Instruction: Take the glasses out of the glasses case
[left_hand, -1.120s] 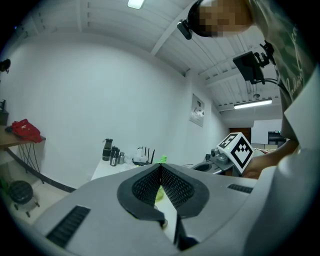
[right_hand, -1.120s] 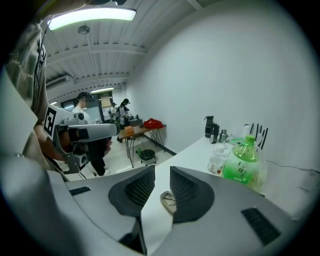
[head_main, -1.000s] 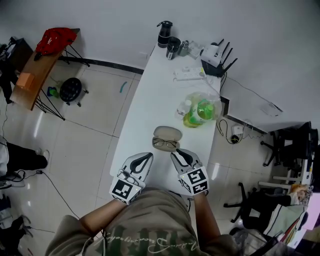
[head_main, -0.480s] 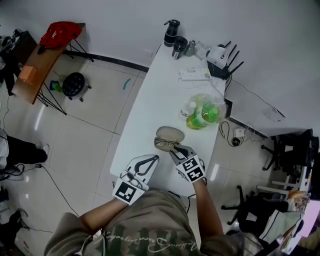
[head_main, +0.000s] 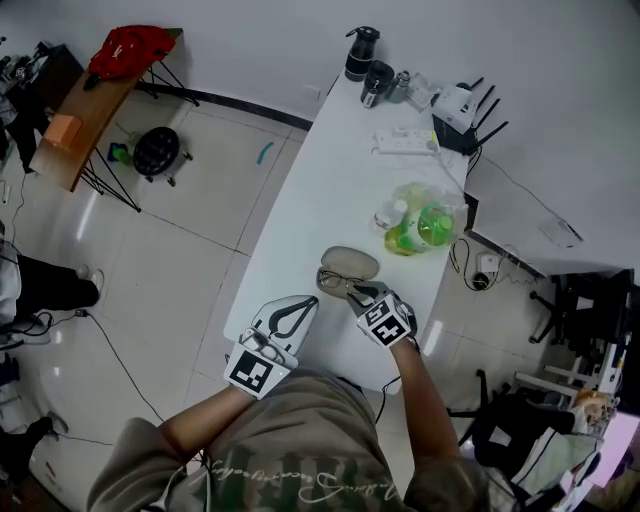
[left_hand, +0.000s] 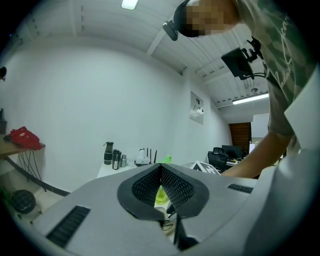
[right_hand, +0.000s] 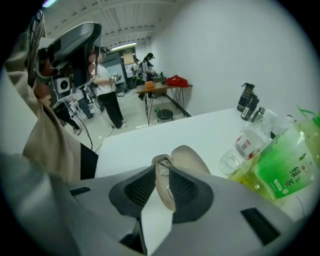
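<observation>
Item: glasses case (head_main: 352, 262), beige, lying open on the white table (head_main: 320, 200), glasses (head_main: 338, 281) sitting in its near half.

Right gripper (head_main: 358, 291): you are reaching it to the case's near end. Only the right gripper view is showing the grip: jaws narrowed onto that end of the case, the frame's wire lying between the pads.

Left gripper (head_main: 297, 303): you are holding it at the table's near edge, left of the case and apart from it. The left gripper view is showing its pads meeting, nothing between them.
</observation>
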